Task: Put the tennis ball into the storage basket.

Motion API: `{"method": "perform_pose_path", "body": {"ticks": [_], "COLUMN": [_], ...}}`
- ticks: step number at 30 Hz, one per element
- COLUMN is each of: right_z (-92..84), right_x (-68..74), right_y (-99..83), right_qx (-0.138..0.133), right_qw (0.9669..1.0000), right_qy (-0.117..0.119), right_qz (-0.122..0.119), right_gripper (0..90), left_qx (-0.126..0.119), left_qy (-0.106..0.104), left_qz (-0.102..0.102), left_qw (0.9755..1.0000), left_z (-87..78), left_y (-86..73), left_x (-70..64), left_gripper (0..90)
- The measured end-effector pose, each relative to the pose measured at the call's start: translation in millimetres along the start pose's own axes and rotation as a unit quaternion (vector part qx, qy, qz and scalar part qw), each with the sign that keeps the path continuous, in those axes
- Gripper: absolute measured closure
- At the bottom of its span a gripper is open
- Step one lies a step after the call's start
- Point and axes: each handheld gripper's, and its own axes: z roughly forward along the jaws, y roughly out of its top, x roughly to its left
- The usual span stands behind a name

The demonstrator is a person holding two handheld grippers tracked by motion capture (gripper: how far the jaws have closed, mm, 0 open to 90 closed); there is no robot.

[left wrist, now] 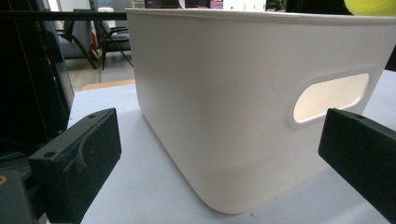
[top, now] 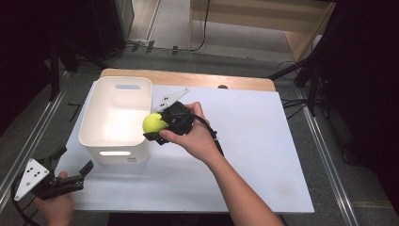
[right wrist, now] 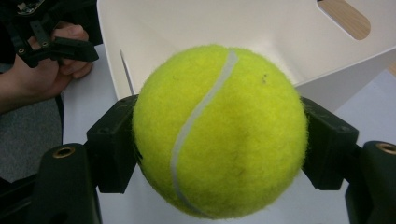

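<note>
Tennis ball (right wrist: 219,130), no readable print, clamped in right gripper (top: 160,126) above bin (top: 94,123); left gripper (top: 74,165) spread, empty.

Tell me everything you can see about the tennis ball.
The tennis ball is bright yellow-green and fuzzy, felt by its look, with a curved white seam and a few small dark specks. It is clamped between the two black jaws of the right tool, one on each side, and held off the table at the right rim of the white bin, at its near corner. Nothing else touches it.
</note>
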Motion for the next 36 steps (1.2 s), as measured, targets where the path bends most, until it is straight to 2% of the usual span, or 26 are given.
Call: {"method": "perform_pose_path", "body": {"ticks": [36], "right_z": [12.8], "right_x": [4.0], "right_y": [22.4], "right_qx": [-0.003], "right_qw": [0.9999], "right_qy": [0.001], "right_qz": [-0.014], "right_gripper": [23.6], "left_qx": [0.000], "left_qy": [0.001], "left_qz": [-0.001], "left_qw": [1.0000], "left_z": [0.3], "left_y": [0.1], "left_x": [-0.3], "left_gripper": [0.0]}}
